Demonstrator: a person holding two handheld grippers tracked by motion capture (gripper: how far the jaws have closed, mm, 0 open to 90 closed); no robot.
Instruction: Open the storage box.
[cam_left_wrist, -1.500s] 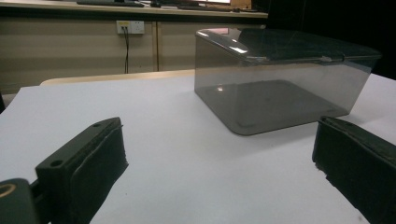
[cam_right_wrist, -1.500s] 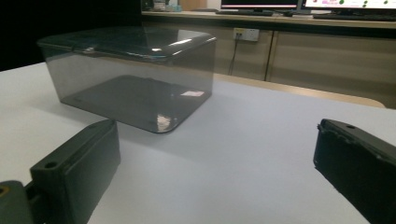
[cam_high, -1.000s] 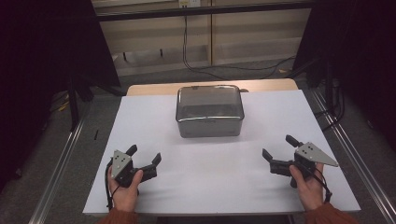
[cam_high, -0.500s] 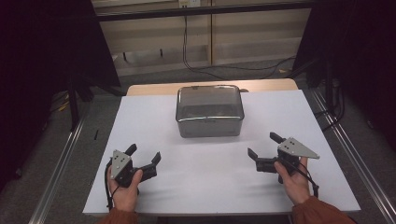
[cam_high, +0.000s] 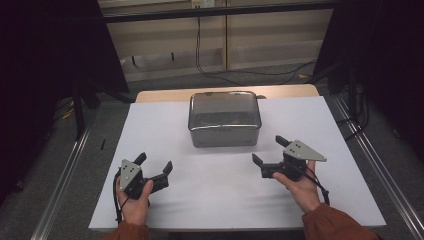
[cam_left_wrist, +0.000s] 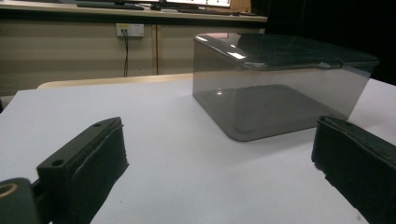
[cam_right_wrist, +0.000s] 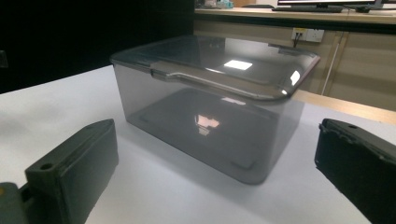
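White tabletop (cam_high: 215, 200): lidded box (cam_high: 224, 118) lies crosswise, front lip facing person.

Right tongs (cam_high: 269, 155) moved inward and forward toward the lidded grey box (cam_high: 224, 119), jaws wide apart

Lab or office, wall socket (cam_left_wrist: 130, 30), trailing cables (cam_high: 200, 50), monitors (cam_right_wrist: 327, 3)

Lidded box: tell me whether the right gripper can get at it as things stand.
Probably yes. The right gripper is open and faces the lidded box, with only bare white tabletop between them. Its jaws may not span the whole box.
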